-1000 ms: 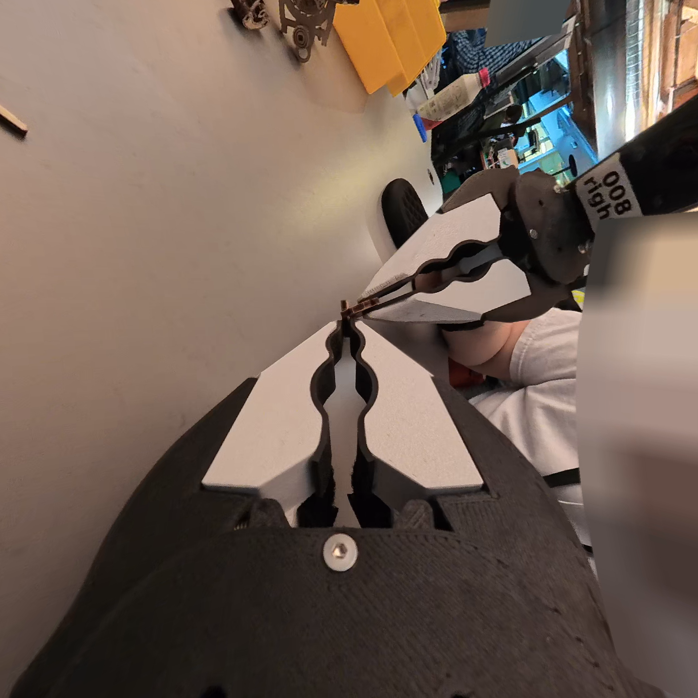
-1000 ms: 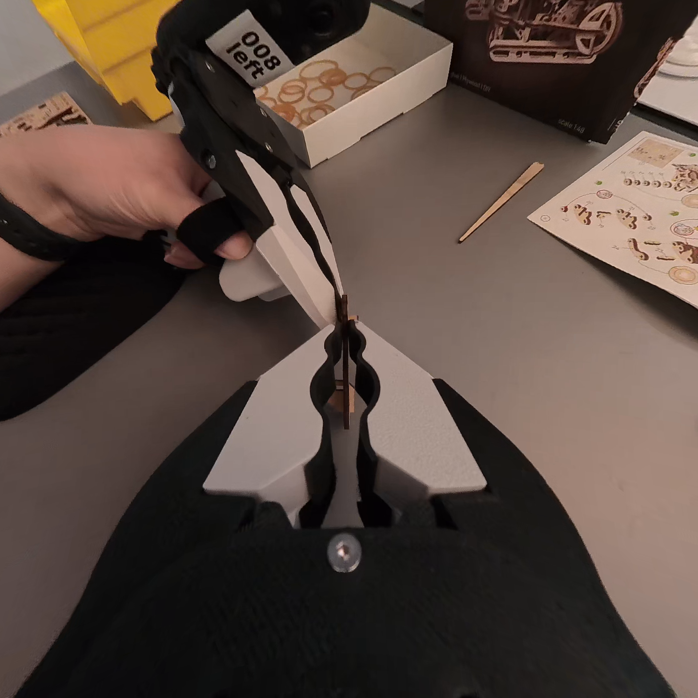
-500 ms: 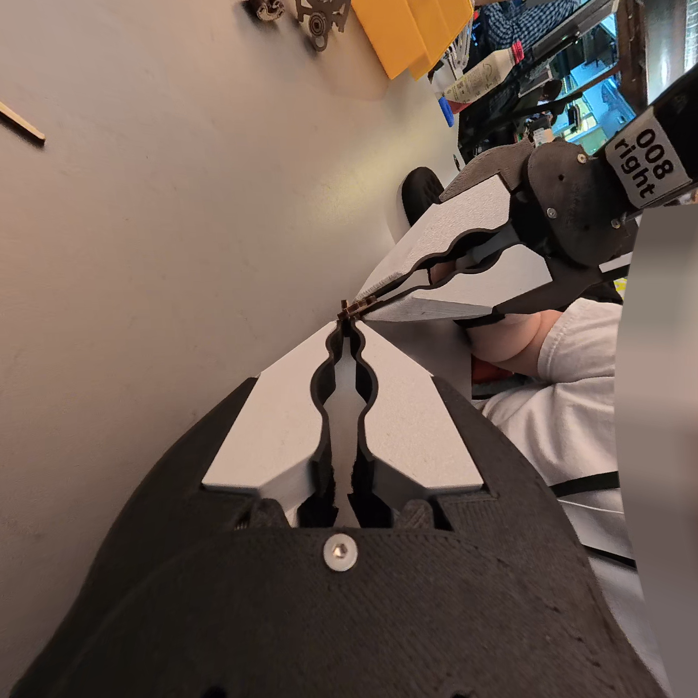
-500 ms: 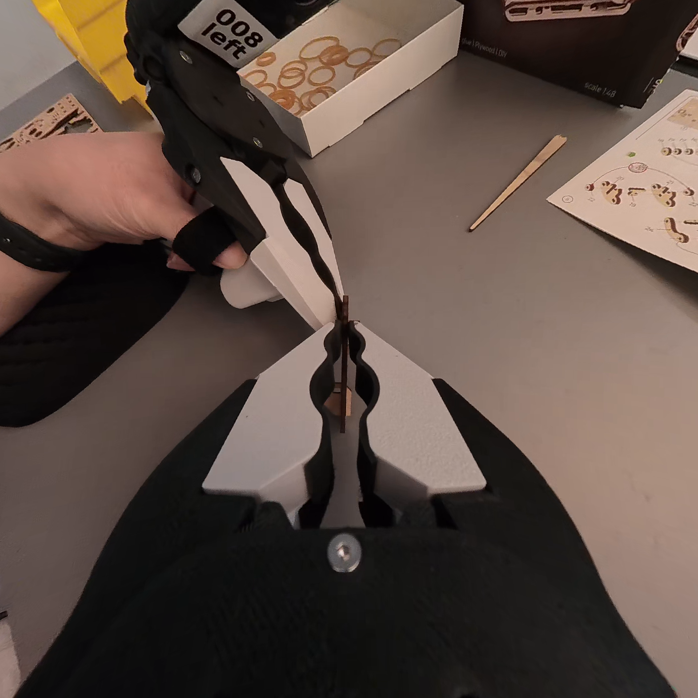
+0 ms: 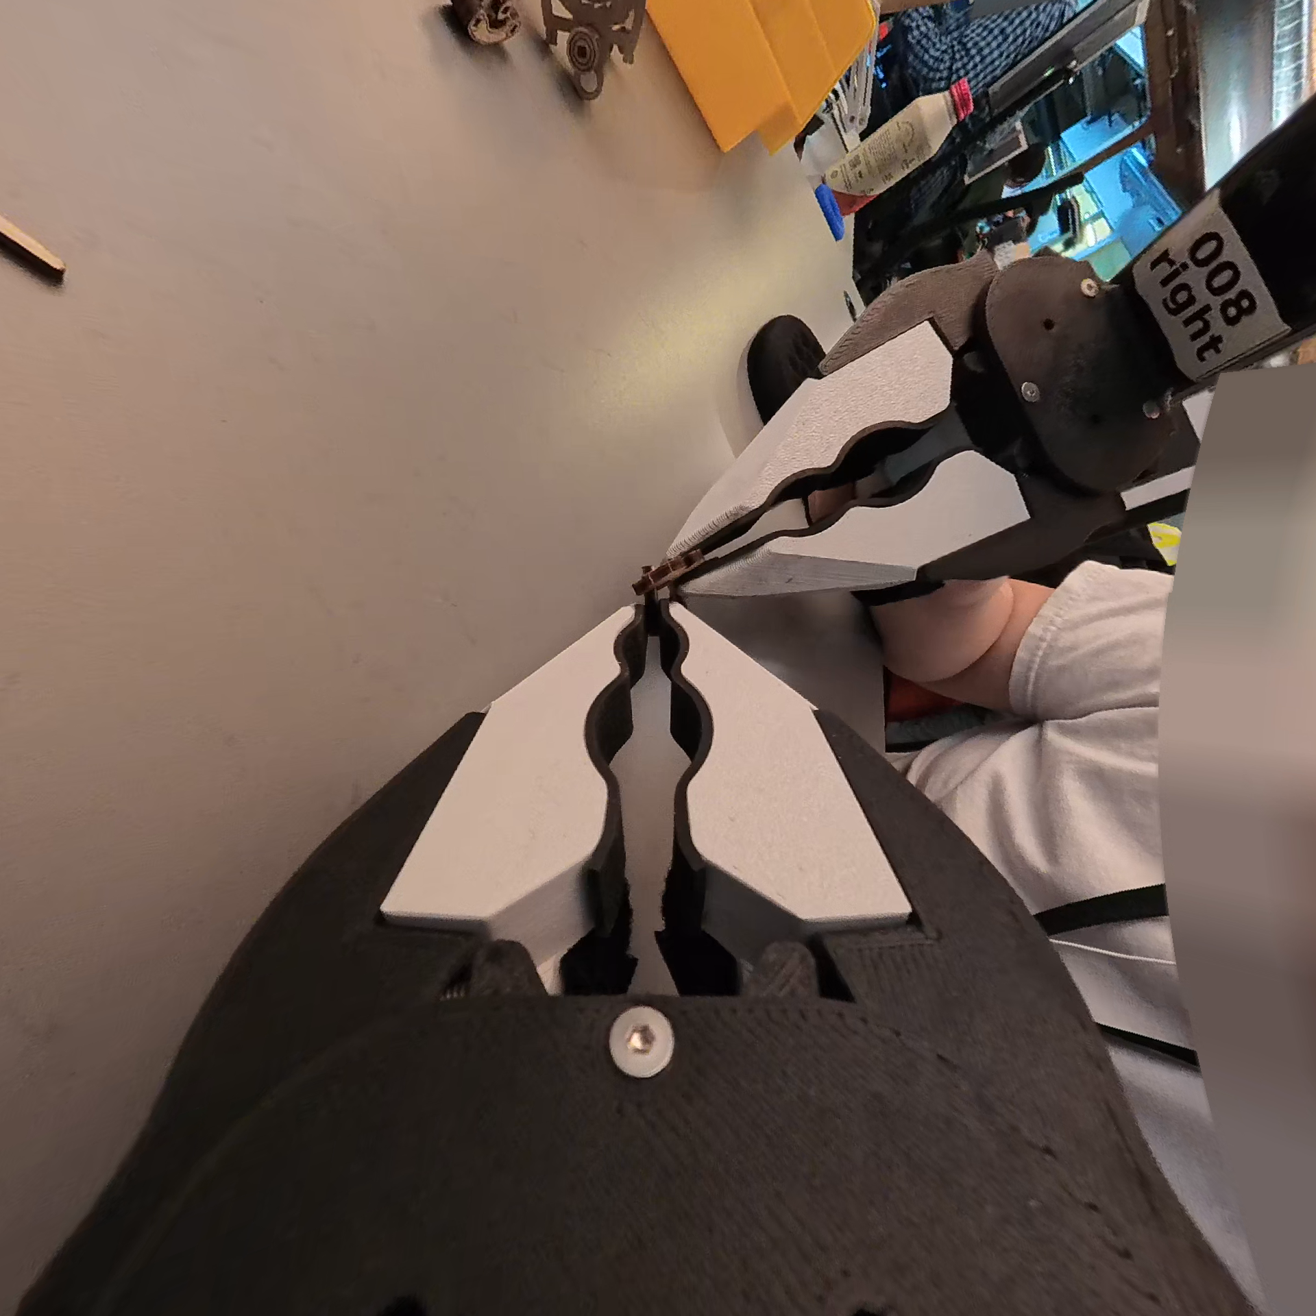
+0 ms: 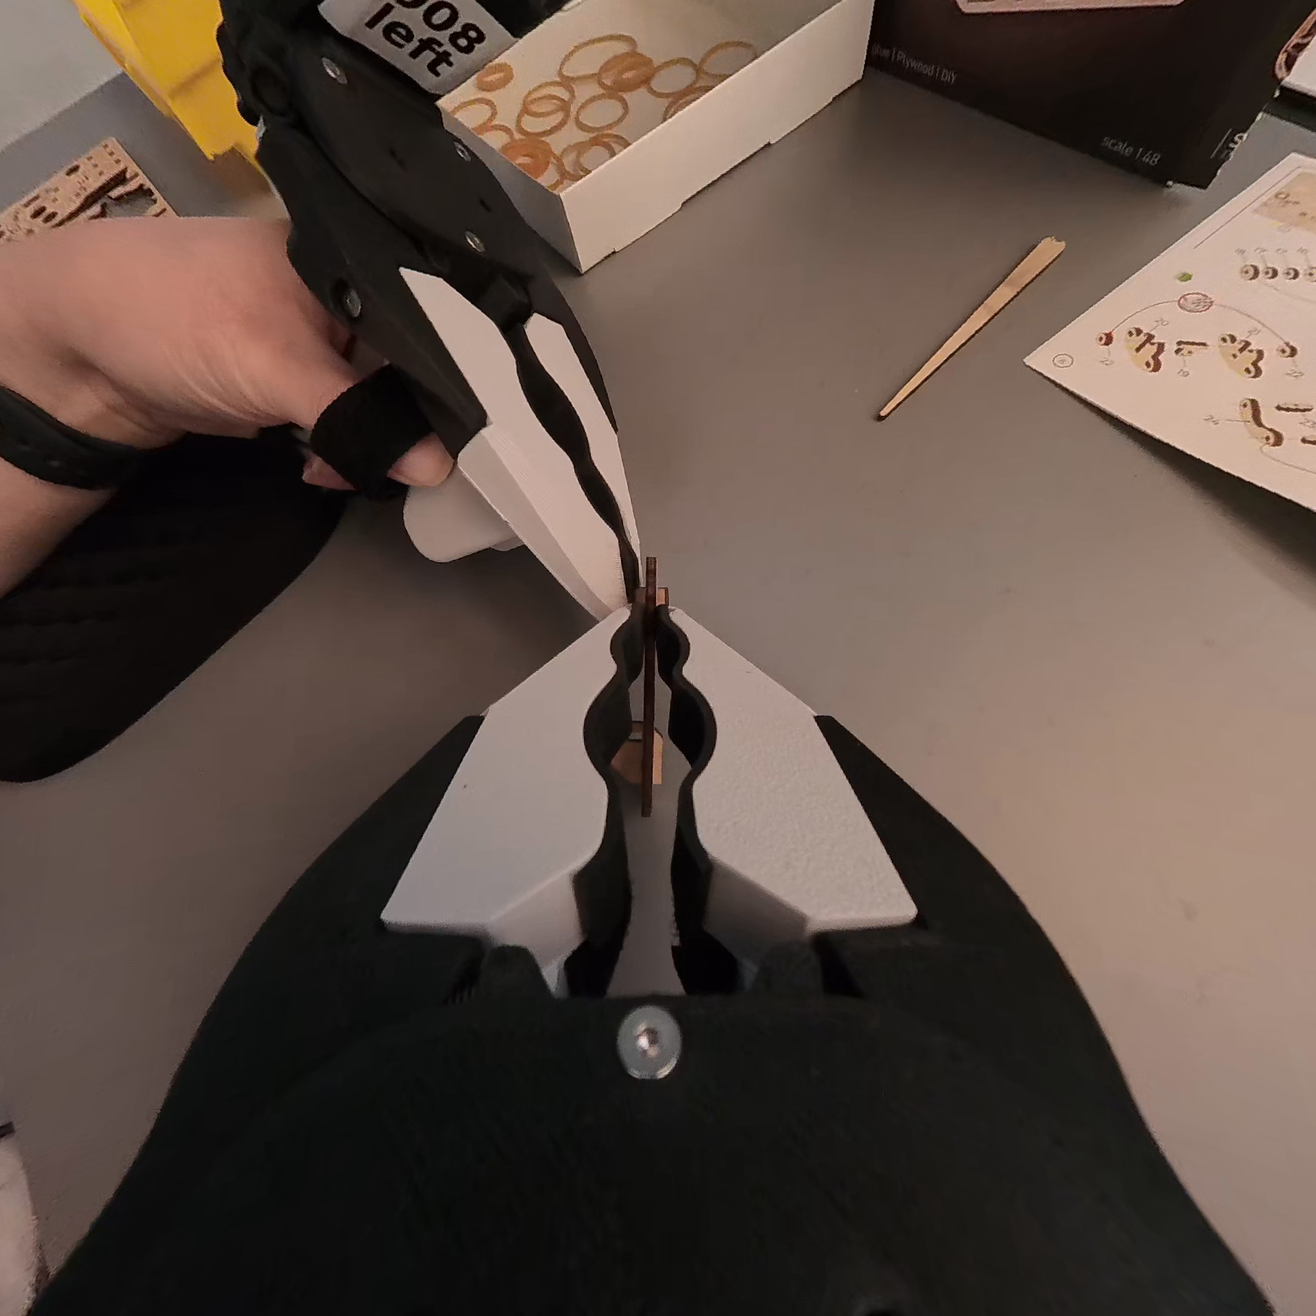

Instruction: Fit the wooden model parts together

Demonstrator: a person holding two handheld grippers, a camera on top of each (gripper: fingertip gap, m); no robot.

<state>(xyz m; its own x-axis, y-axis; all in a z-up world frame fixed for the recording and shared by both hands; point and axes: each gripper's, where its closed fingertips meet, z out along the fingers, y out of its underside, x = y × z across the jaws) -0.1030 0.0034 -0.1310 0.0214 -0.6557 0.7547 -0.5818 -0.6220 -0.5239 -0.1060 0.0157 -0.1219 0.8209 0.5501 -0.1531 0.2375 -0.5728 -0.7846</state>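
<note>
Grey tabletop (image 6: 926, 570) below; right tongs (image 6: 649, 614) clamp thin wooden plate (image 6: 648, 712), left tongs (image 5: 649, 611) pinch small wooden piece (image 5: 651, 580). We keep both square w/ the joint, press gently.

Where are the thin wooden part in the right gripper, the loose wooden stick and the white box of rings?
wooden part (image 6: 649, 712), right wrist view, on its dark edge between the fingers.
wooden stick (image 6: 972, 327), right wrist view, mid-length, lying on the table.
white box (image 6: 712, 153), right wrist view, on its near side wall.
</note>
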